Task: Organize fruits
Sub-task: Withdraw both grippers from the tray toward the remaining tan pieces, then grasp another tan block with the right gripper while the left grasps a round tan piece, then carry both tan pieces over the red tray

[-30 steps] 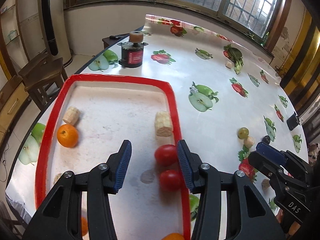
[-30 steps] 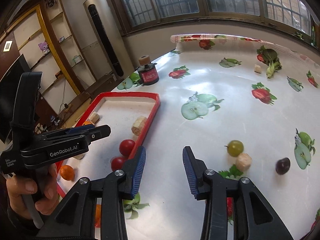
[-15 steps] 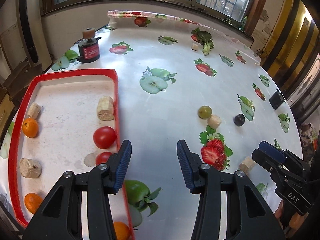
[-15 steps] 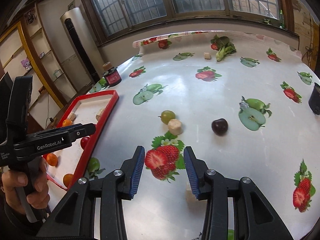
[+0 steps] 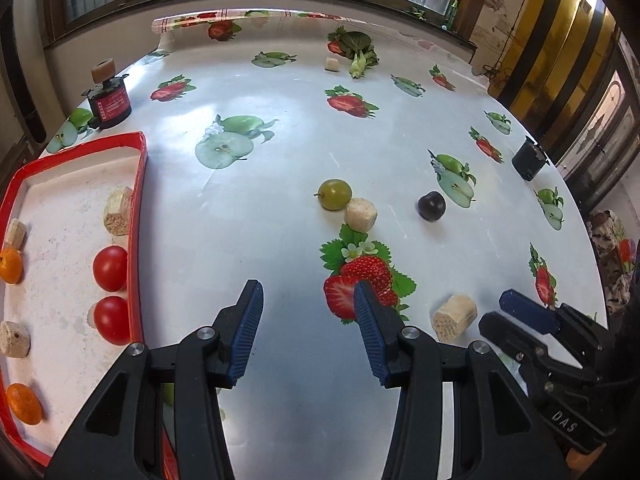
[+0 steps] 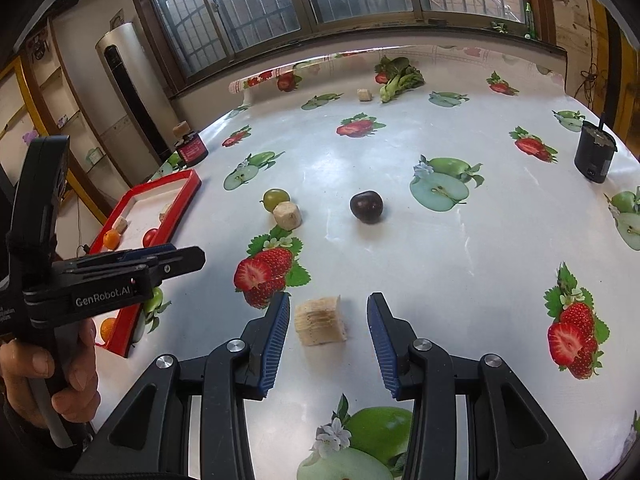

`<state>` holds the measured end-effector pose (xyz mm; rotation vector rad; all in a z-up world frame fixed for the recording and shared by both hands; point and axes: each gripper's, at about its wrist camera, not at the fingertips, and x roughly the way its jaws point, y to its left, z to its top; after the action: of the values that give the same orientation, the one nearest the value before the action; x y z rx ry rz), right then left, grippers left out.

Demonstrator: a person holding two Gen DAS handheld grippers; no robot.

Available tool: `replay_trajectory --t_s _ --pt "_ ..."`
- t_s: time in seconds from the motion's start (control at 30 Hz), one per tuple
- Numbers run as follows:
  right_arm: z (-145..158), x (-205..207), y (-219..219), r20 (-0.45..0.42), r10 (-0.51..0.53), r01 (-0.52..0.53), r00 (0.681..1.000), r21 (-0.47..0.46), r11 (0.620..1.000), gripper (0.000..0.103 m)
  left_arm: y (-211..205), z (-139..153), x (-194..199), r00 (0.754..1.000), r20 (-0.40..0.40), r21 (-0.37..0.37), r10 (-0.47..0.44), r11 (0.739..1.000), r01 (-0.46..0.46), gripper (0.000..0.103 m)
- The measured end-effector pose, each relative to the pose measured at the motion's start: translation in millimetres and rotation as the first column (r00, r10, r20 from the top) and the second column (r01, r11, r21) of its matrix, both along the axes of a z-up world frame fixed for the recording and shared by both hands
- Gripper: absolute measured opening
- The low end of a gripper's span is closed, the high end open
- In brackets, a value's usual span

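A glossy white oilcloth (image 5: 280, 184) printed with strawberries and apples covers the table; two black plastic grippers with ribbed blue pads hover above it. The left gripper (image 5: 308, 328) has its jaws spread wide over bare cloth, holding nothing; the right gripper (image 6: 328, 332) is likewise spread, with a pale, rough cork chunk (image 6: 320, 320) lying on the cloth between its pads, touching neither.

A shallow red-rimmed tray (image 5: 138, 200) sits at the left edge; inside it lie two smooth red tomatoes (image 5: 110, 268) against the right rim, two small oranges (image 5: 10, 266) along the left side, and several crumbly cork pieces (image 5: 118, 210).

Out on the cloth, well apart from the tray, a round green grape (image 5: 335, 194) touches another cork stub (image 5: 361, 214); a dark purple plum (image 5: 431, 206) rests alone to their right.

Farther back stand a squat black jar with a red label (image 5: 110, 104) topped by a cork, a leafy green vegetable (image 5: 356, 50), and a small black cylinder (image 5: 528, 160) near the right edge.
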<state>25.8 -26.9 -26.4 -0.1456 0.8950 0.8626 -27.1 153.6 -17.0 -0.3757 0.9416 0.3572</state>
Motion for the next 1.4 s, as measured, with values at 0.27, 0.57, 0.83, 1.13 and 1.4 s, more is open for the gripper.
replay_trajectory --t_s 0.27,0.57,0.83,1.13,1.4 --pt "-19.6 -3.6 16.7 -0.013 0.034 -0.034 0.999 -0.052 0.998 0.050 7.8 -14.2 36.3 1.000 -0.026 -0.048 -0.013 0.999 0.012 0.045" --pt "-33.8 1.3 26.5 -0.018 0.052 -0.053 0.998 -0.062 0.997 0.049 1.7 -32.1 79.0 0.997 -0.049 -0.054 -0.053 0.997 0.050 0.045" --pt "-29.2 10.2 16.2 -0.029 0.034 -0.035 0.999 -0.034 0.999 0.033 2.2 -32.9 83.0 0.997 -0.032 0.004 -0.072 0.997 0.072 0.022" --pt "-14.1 5.5 12.8 0.000 0.027 -0.027 1.000 -0.003 1.000 0.033 5.9 -17.8 31.6 0.998 0.022 -0.020 -0.057 0.998 0.057 0.022" --pt "-5.4 -5.2 23.8 0.017 0.048 -0.048 0.999 0.014 0.999 0.033 11.1 1.6 -6.3 0.998 0.058 0.017 -0.010 1.000 0.009 0.022"
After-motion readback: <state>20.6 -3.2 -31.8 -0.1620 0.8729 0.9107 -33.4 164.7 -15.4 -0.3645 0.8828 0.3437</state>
